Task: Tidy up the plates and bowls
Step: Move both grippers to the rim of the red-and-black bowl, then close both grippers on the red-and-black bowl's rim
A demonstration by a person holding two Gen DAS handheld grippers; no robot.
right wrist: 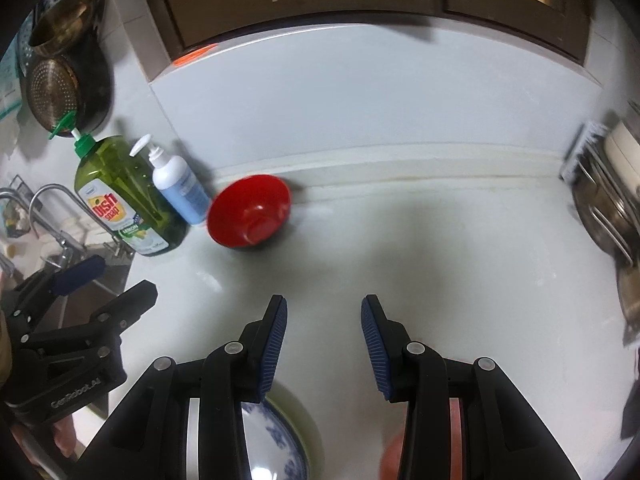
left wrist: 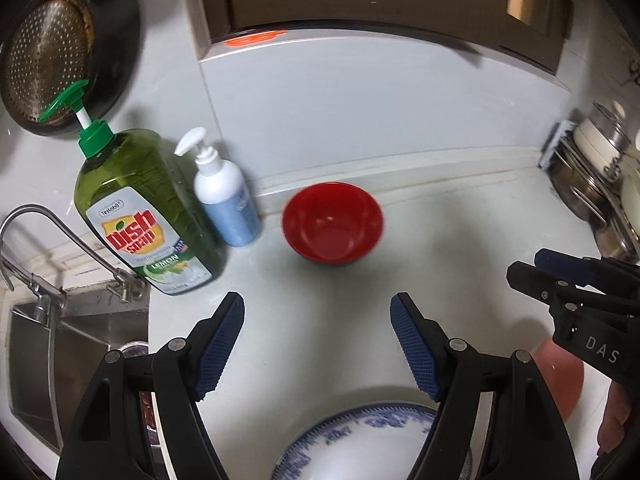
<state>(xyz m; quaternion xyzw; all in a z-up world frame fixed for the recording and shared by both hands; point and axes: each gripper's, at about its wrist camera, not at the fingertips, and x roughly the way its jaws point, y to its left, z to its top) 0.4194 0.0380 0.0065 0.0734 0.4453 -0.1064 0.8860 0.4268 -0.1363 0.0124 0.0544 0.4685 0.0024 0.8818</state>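
Observation:
A red bowl [left wrist: 332, 222] [right wrist: 249, 210] stands on the white counter near the back wall, beside the soap bottles. A blue-and-white patterned plate [left wrist: 360, 444] [right wrist: 272, 440] lies at the counter's near edge, under both grippers. A pink dish [left wrist: 560, 380] [right wrist: 390, 460] shows beside it, partly hidden. My left gripper [left wrist: 318, 344] hangs above the plate, open wide, nothing between its fingers. My right gripper [right wrist: 324, 348] is open too and empty. Each gripper appears in the other's view: the right gripper [left wrist: 560, 280] at the right, the left gripper [right wrist: 108, 280] at the left.
A green dish soap bottle [left wrist: 144, 208] [right wrist: 124, 196] and a white pump bottle [left wrist: 226, 200] [right wrist: 180, 188] stand left of the red bowl. A steel sink [left wrist: 48, 360] with a tap [left wrist: 52, 240] lies left. A rack with pots [left wrist: 604, 188] [right wrist: 608, 200] stands right. A strainer [left wrist: 48, 68] hangs at upper left.

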